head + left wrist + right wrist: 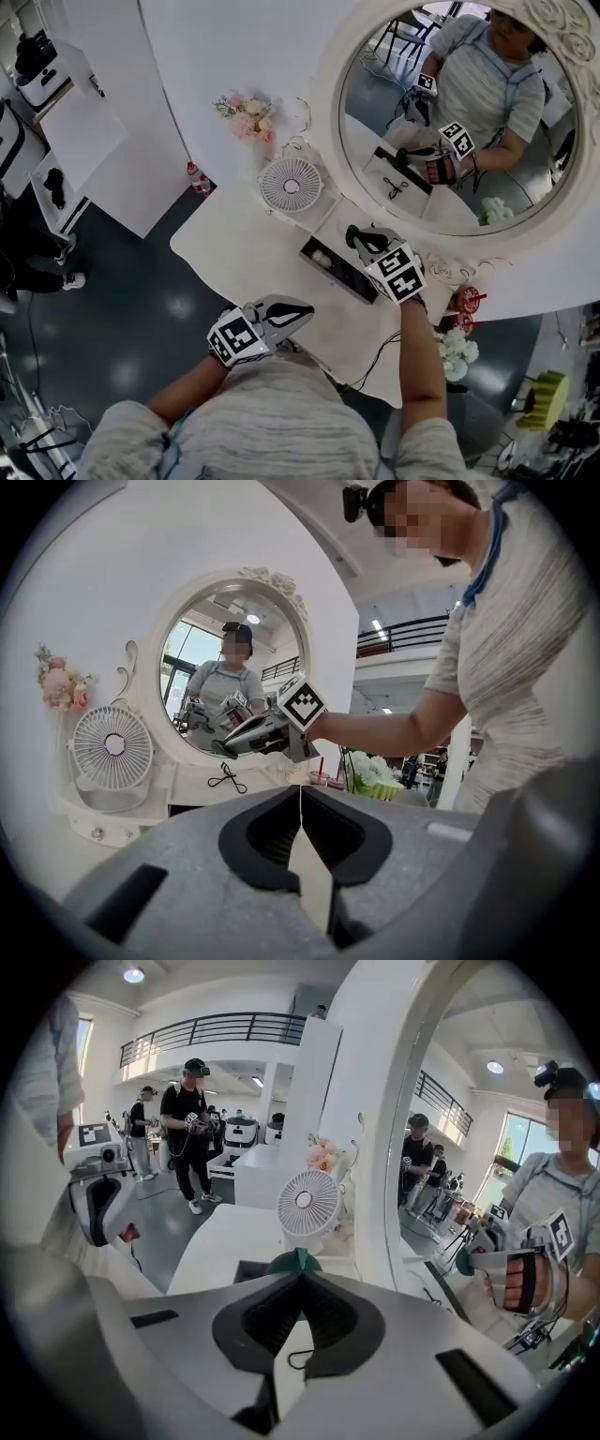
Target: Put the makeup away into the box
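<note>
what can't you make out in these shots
- What is in the box: in the head view the right tool covers part of it, and the rest is too small.
- What the green thing is: in the right gripper view only its tip shows past the shut tool.

We see a white tabletop with a wavy edge; at its back, beside the round mirror, stands a small white round desk fan; just in front of the fan lies a dark rectangular open box; a small black wire tool rests near the mirror base; a thin black cable trails across the front edge.
</note>
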`<state>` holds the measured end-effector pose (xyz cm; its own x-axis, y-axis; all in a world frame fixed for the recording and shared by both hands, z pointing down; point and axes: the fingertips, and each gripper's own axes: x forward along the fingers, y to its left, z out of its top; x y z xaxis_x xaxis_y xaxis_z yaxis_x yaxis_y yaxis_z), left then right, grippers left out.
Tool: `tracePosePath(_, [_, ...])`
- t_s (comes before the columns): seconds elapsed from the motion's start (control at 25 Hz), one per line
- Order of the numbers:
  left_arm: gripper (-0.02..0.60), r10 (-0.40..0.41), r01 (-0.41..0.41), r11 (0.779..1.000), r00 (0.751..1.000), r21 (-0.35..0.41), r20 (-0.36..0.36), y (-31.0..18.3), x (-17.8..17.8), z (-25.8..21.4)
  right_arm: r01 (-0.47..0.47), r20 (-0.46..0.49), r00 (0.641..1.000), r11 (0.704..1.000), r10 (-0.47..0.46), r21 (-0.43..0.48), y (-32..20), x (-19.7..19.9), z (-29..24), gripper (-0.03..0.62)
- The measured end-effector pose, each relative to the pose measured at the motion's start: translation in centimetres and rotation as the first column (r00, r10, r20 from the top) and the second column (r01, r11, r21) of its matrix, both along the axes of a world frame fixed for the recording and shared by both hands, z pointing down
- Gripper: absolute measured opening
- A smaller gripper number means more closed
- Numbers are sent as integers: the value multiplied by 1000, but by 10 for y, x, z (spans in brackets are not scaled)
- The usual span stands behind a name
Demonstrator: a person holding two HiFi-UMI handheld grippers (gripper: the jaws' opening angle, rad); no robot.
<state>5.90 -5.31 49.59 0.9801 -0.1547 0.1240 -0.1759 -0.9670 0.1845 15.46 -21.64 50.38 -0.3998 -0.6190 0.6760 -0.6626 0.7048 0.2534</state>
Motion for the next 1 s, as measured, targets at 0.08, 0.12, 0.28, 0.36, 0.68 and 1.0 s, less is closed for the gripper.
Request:
tracePosePath(0.08, [15,6,-6,1000,1000,0,0,3,2,0,-2,12,1000,1000,2,-12,10,3,4,9])
tracePosePath(0.12, [15,9,-9,1000,1000,-1,0,5,3,0,-3,15,1000,1000,4,-18,14,4,6,9])
tracePosePath(0.28, [15,20,-20,1000,1000,0,2,9,8,1,-12,24,1000,999,13,-41,31,9,15,9])
tracePosePath(0.36, [15,25,-25,1000,1000,0,2,11,10,1,-16,29,999,998,17,-52,37,11,19,9])
tracePosePath(0.68, [15,38,-38,999,999,-1,8,15,15,2,-3,54,998,989,11,-151,61,21,39,9])
tracePosePath(1.0, [15,41,-41,999,999,5,16,15,18,3,18,81,997,955,6,-297,76,32,73,9])
